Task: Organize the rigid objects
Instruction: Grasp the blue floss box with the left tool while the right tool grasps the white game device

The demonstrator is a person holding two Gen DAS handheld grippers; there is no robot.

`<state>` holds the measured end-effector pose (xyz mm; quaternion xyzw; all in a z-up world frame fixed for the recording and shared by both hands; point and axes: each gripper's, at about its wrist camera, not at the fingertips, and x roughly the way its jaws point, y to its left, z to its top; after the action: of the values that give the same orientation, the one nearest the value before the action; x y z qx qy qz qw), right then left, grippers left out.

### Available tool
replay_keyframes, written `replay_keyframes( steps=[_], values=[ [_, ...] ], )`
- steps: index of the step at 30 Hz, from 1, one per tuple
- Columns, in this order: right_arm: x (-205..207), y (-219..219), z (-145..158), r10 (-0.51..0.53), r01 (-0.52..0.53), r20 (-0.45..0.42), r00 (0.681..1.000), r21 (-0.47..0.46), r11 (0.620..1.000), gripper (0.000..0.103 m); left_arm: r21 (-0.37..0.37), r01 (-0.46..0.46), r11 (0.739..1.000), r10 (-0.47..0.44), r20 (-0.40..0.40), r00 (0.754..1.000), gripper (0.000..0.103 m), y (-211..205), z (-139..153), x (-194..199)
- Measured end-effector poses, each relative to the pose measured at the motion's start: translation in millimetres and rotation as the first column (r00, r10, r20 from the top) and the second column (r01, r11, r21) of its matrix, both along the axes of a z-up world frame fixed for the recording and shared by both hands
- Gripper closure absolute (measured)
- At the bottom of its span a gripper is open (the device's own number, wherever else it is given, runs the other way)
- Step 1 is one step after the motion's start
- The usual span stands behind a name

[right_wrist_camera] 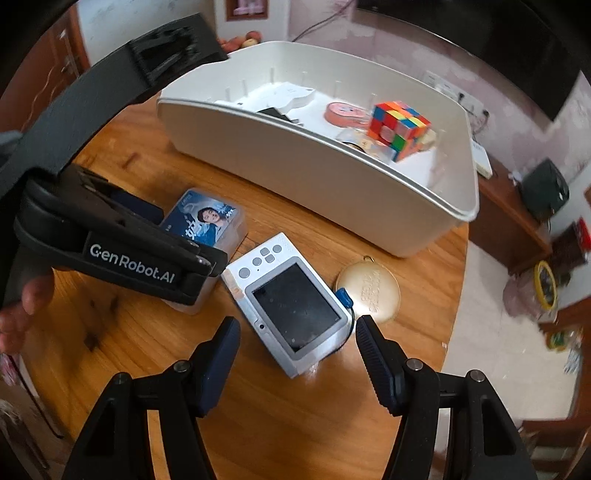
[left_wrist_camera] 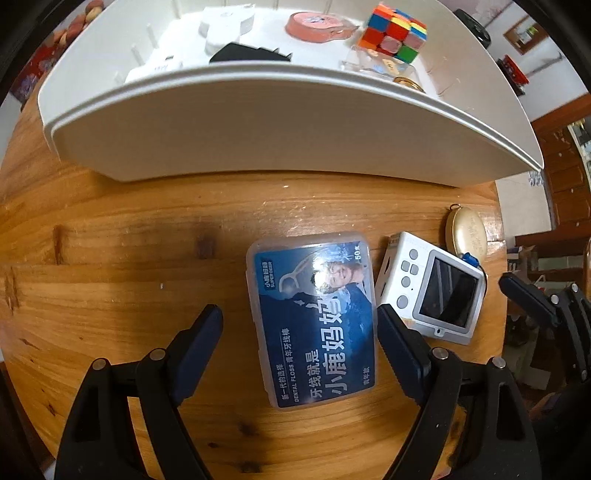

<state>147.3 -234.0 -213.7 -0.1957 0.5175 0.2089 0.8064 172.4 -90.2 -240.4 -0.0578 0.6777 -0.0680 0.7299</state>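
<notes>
A clear dental floss box (left_wrist_camera: 312, 317) with a blue label lies flat on the round wooden table (left_wrist_camera: 110, 240). My left gripper (left_wrist_camera: 298, 314) points down over it, open. The box sits between the fingers, close to the right one, with a gap on the left. Beside it lies a small white camera (left_wrist_camera: 430, 291), screen up. In the right wrist view that camera (right_wrist_camera: 291, 306) lies between the fingertips of my right gripper (right_wrist_camera: 297, 325), which is open and clear of it. The left gripper (right_wrist_camera: 184, 240) straddles the floss box (right_wrist_camera: 207, 218) there.
A white bin (left_wrist_camera: 258, 122) stands behind, holding a colour cube (left_wrist_camera: 393, 33), a pink tape measure (left_wrist_camera: 314, 24) and white and black items. A gold disc (right_wrist_camera: 369, 291) lies right of the camera, near the table edge. A hand (right_wrist_camera: 22, 306) shows at the left.
</notes>
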Motion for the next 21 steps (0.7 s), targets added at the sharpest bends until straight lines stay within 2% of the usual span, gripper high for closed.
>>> replay_keyframes(
  steps=[10, 15, 21],
  values=[
    [4.9, 22.4, -12.0, 0.136, -0.133, 0.018, 0.991, -0.096, 0.986, 0.037, -0.005, -0.045, 0.999, 0.045, -0.013, 0.999, 0.018, 19.8, -6.8, -0.9],
    [12.9, 32.2, -17.9, 0.18, -0.179, -0.006, 0.984, -0.106, 0.978, 0.037, -0.001, -0.044, 0.999, 0.044, -0.011, 0.999, 0.035, 29.4, -9.0, -3.2],
    [19.5, 42.7, -29.0, 0.225, -0.23, -0.053, 0.973, -0.13, 0.964, 0.037, 0.001, -0.047, 0.999, 0.047, -0.008, 0.999, 0.035, 39.0, -9.5, -5.9]
  ],
)
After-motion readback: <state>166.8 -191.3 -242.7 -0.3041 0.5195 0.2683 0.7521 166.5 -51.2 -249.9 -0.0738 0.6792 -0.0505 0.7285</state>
